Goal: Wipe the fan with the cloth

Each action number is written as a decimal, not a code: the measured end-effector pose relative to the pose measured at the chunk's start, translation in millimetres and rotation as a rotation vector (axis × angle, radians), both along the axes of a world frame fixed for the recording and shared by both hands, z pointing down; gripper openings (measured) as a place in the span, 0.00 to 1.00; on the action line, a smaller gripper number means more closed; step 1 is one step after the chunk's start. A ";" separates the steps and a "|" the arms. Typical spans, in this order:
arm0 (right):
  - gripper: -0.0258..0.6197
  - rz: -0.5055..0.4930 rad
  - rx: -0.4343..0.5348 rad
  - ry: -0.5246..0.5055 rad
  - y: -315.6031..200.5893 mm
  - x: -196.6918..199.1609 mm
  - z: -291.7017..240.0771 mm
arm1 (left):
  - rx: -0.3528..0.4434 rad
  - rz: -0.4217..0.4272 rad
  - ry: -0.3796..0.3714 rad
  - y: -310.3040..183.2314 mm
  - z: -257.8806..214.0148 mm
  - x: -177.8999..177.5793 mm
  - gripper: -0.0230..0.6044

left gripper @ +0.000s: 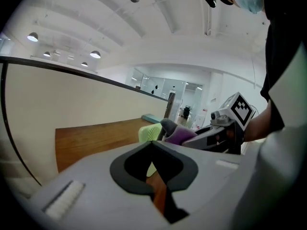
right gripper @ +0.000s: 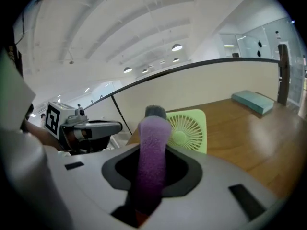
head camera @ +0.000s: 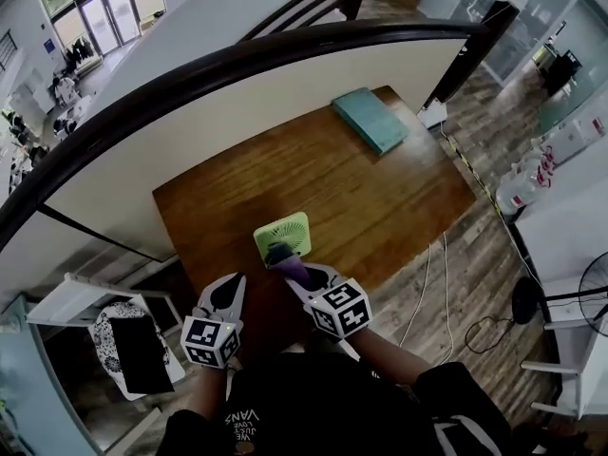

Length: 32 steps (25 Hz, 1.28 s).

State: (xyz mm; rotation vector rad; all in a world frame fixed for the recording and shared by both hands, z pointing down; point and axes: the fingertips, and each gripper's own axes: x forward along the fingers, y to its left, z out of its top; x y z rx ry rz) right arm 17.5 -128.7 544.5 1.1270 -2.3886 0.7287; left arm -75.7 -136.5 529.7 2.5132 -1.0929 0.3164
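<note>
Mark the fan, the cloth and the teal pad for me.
fan [right gripper: 180, 137], right gripper view, hub of its grille.
cloth [right gripper: 152, 152], right gripper view, purple middle stretch.
teal pad [head camera: 370, 120], head view, middle of its top face.

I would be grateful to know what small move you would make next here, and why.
Probably ease the right gripper forward so the purple cloth presses on the green fan grille. The jaws are shut on the cloth, which stands close before the fan, but contact cannot be confirmed from these views.
</note>
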 end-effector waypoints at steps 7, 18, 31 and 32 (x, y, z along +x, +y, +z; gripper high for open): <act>0.19 -0.174 -0.016 0.007 -22.5 -19.9 4.2 | -0.022 -0.100 -0.018 2.6 6.9 -5.1 0.05; 0.19 -0.263 -0.076 0.044 -45.5 -24.1 29.1 | -0.035 -0.201 -0.031 9.7 14.2 -11.9 0.05; 0.19 -0.135 -0.095 0.075 -57.8 41.4 37.5 | -0.030 -0.164 -0.033 -1.3 7.6 11.2 0.05; 0.19 -0.118 -0.098 0.080 -58.8 48.7 39.0 | -0.032 -0.159 -0.029 -1.9 7.0 13.8 0.05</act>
